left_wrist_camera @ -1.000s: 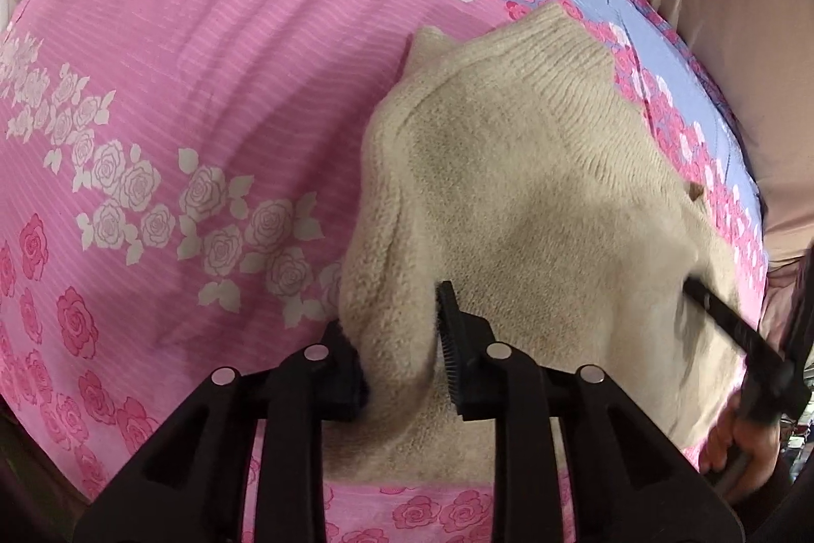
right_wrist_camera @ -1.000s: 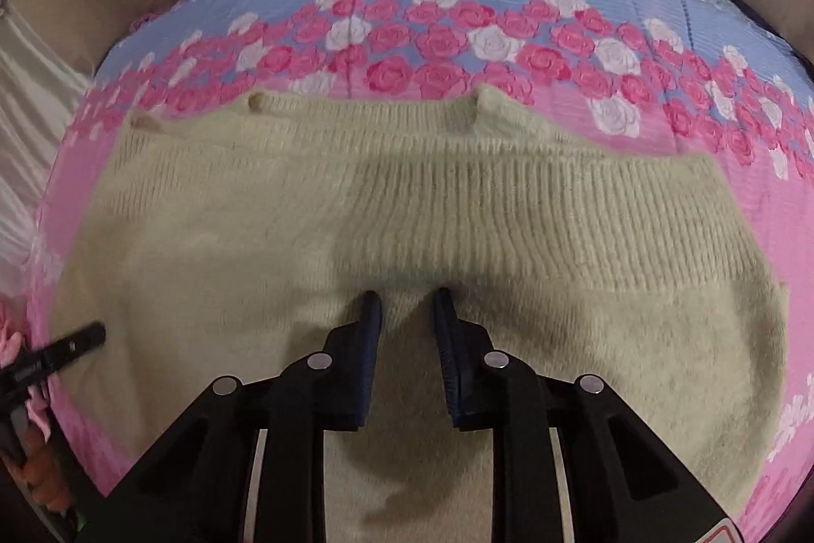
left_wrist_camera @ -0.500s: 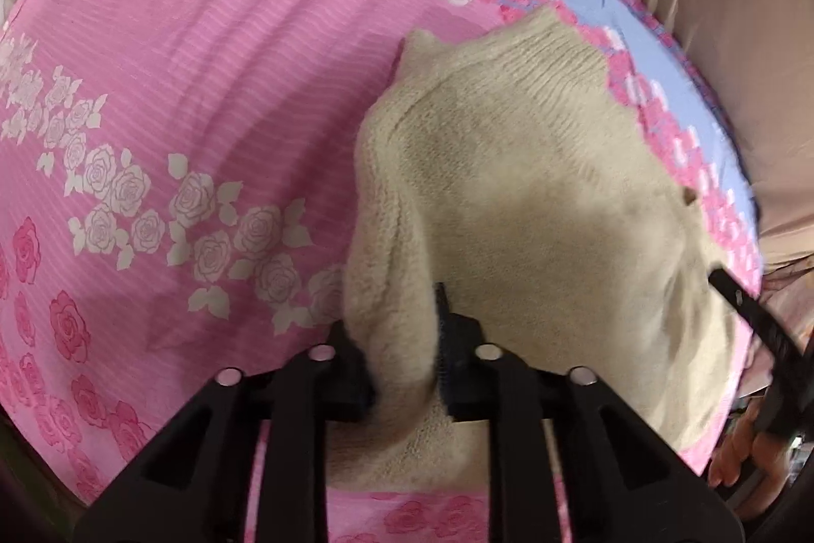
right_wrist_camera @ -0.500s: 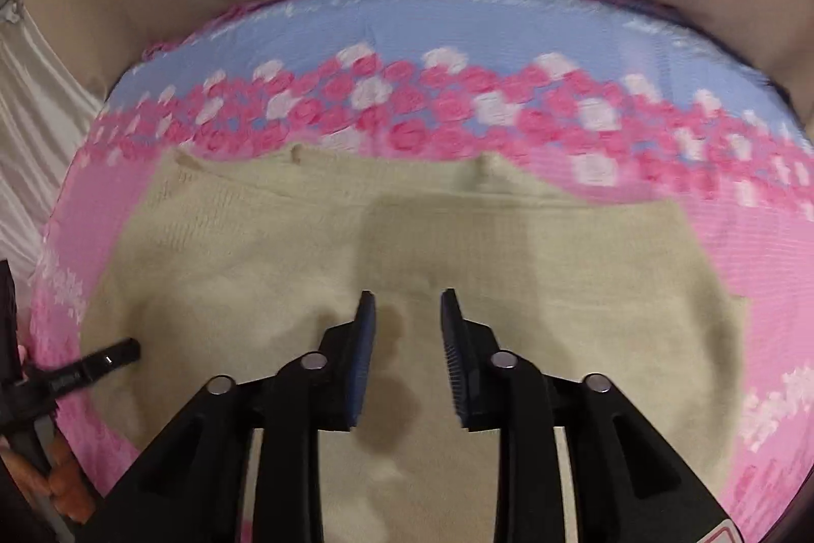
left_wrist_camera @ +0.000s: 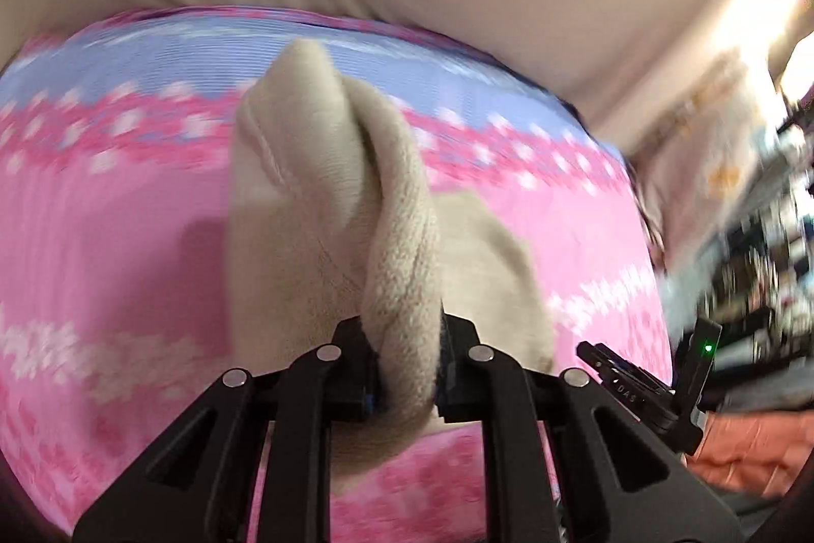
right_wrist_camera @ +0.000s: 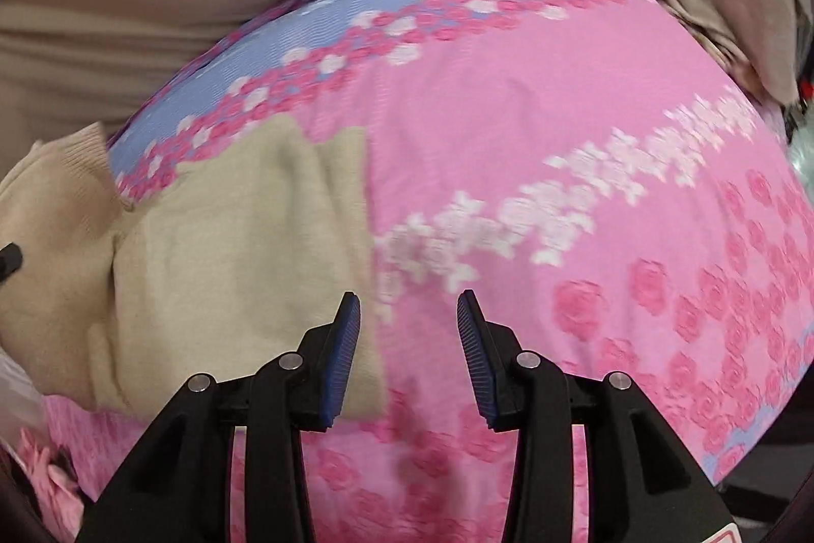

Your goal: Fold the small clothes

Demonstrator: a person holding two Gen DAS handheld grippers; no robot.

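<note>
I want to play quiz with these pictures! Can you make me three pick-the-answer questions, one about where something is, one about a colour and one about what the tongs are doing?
1. Where is the cream sweater?
A on the flowered sheet
B in a basket
C on a hanger

2. What colour are the right tongs' pads?
A red
B blue
C yellow

3. What are the left tongs doing?
A pinching the sweater
B holding nothing
C gripping a sock

Answers: 1 A, the sweater lies on the sheet. 2 B, the ribbed pads are blue. 3 A, sweater fabric is bunched between the jaws.
</note>
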